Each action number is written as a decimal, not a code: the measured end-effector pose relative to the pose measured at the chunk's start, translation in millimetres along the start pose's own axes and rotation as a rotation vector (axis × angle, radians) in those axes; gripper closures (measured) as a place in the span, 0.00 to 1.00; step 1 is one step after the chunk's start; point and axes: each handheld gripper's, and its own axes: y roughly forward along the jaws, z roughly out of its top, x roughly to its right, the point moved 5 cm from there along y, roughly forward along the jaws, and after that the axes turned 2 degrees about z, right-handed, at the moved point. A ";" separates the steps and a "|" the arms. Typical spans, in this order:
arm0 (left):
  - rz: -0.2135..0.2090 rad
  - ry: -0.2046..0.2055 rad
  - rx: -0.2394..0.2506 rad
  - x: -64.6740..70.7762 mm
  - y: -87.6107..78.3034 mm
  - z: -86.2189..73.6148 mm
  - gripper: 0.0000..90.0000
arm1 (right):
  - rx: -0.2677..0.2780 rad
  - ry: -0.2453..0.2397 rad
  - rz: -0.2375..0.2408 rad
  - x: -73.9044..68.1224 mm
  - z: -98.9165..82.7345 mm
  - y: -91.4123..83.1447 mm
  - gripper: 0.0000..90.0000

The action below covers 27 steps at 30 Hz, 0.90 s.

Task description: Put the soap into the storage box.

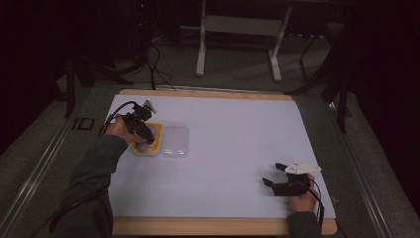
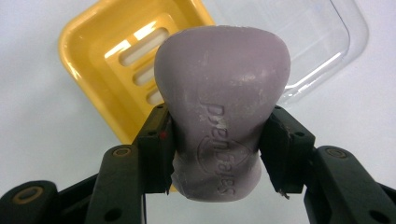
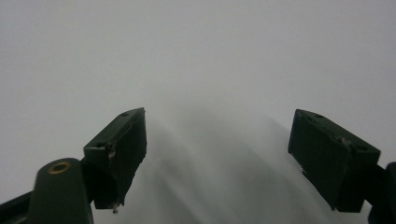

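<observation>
Left gripper (image 2: 217,154): fingers (image 2: 156,149) pinching a purple soap bar (image 2: 219,112) by its narrow waist, one pad on each side. Bar carries embossed lettering on the face toward the camera. It hangs over the near edge of a yellow soap dish (image 2: 93,60) with slotted floor; whether it touches the dish cannot be told.

High view: left gripper (image 1: 141,131) sits over the same dish (image 1: 148,148) at the counter's (image 1: 237,124) left side, person's sleeve (image 1: 94,173) coming in from below. Clear plastic lid (image 1: 176,142) lies flat just beside the dish, on its right.

Right gripper (image 1: 277,176): near the front right corner of the counter, well apart from the dish. Its fingers (image 3: 119,149) are spread wide with nothing between them, over bare white surface.
</observation>
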 end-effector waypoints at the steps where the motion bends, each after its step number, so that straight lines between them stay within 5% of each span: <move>1: 0.000 0.000 0.000 0.0 0.0 0.0 0.55 | 0.000 0.000 0.000 0.0 0.0 0.0 0.21; 13: -0.020 -0.042 0.004 -7.8 4.6 6.8 0.55 | 0.000 -0.001 -0.001 -0.1 0.0 0.0 0.21; 27: 0.005 -0.057 -0.017 -14.9 11.4 8.8 0.55 | -0.002 -0.001 -0.001 -0.2 0.0 0.1 0.21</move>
